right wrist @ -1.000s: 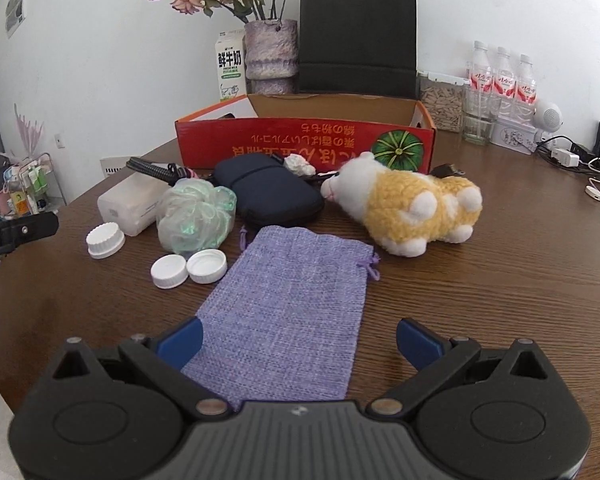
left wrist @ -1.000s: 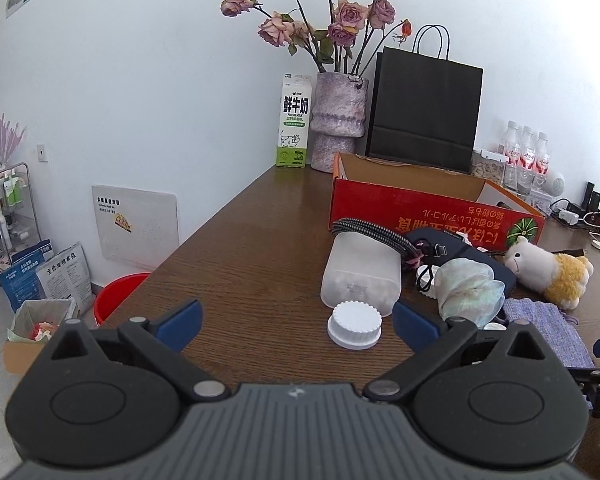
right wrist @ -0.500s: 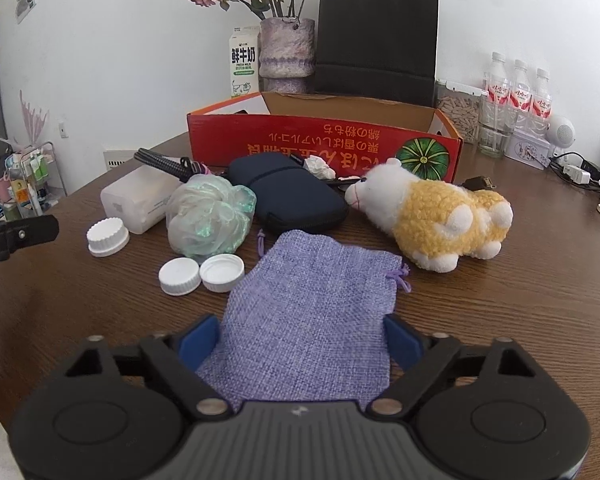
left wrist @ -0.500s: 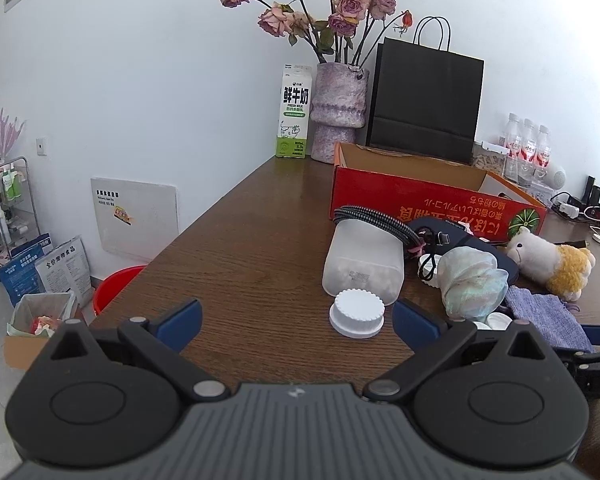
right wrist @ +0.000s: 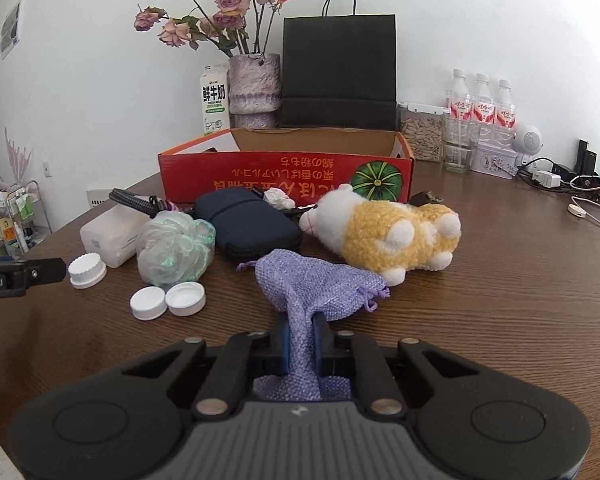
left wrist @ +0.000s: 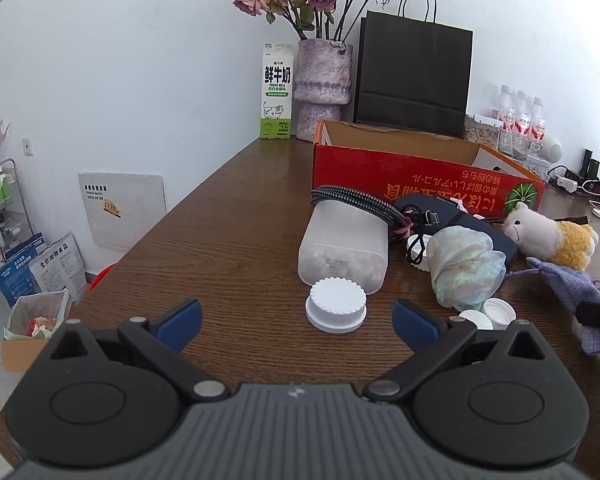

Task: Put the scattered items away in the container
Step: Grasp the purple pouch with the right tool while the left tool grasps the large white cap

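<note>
My right gripper [right wrist: 301, 338] is shut on the near end of a purple cloth pouch [right wrist: 318, 284], which bunches up between the fingers on the table. My left gripper [left wrist: 296, 320] is open and empty, with a large white lid [left wrist: 336, 310] just ahead between its fingers. Behind the lid lies a clear plastic jar [left wrist: 344, 246] on its side. A mesh bath puff [right wrist: 176, 250], a navy case [right wrist: 248, 220], a plush sheep [right wrist: 392, 232] and two small white caps [right wrist: 168, 300] lie scattered. The red cardboard box [right wrist: 286, 172] stands open behind them.
A milk carton [left wrist: 277, 92], a vase of dried roses [left wrist: 324, 88] and a black paper bag [left wrist: 414, 64] stand behind the box by the wall. Water bottles [right wrist: 482, 104], a glass and cables [right wrist: 580, 188] are at the back right. The table's left edge [left wrist: 152, 240] drops to the floor.
My right gripper has closed on the purple pouch, pinching and bunching its near end. My left gripper has shifted slightly, staying open before the large white lid.
</note>
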{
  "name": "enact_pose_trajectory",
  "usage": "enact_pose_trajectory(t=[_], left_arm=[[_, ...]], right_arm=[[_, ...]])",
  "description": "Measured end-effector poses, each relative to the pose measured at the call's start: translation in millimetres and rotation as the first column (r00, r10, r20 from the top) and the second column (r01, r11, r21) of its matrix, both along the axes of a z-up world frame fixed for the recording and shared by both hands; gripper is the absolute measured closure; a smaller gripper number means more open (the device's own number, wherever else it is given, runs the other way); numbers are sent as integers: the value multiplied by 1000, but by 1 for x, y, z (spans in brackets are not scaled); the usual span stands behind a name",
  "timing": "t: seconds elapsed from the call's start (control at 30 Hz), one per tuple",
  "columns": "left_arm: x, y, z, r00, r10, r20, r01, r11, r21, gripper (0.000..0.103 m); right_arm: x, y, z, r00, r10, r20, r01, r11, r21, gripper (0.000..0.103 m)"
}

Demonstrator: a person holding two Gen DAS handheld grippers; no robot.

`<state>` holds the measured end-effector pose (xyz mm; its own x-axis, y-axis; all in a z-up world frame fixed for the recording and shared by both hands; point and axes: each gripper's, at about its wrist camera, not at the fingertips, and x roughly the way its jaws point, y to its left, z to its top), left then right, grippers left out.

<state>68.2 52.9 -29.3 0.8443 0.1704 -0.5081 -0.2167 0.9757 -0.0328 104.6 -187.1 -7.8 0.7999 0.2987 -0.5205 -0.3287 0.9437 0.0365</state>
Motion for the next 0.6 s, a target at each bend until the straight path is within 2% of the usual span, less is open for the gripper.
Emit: enact_pose_trajectory(t=[0.17, 0.37, 0.47, 0.53, 0.6], left_arm=[[14, -4, -2, 1000, 0, -22, 0, 1000, 15, 0], [27, -7, -6, 999, 5, -37, -4, 1000, 20, 0], [30, -8, -9, 999, -2, -46, 3, 1000, 14, 8], [31, -7, -9, 999, -9, -48, 9, 1000, -1, 10], [32, -7, -10, 998, -24, -57, 23, 1000, -8, 19]], right_arm=[[3, -1, 1, 1000, -7, 30, 8, 1000, -24, 93], [5, 2, -4, 1000, 9, 14, -9, 1000, -19, 92], [6, 3, -5, 1000, 14, 6, -14, 1000, -23, 92], [5, 5, -5, 1000, 19, 7, -19, 999, -32, 92], [6, 6, -6, 1000, 22, 4, -22, 999, -32, 91]])
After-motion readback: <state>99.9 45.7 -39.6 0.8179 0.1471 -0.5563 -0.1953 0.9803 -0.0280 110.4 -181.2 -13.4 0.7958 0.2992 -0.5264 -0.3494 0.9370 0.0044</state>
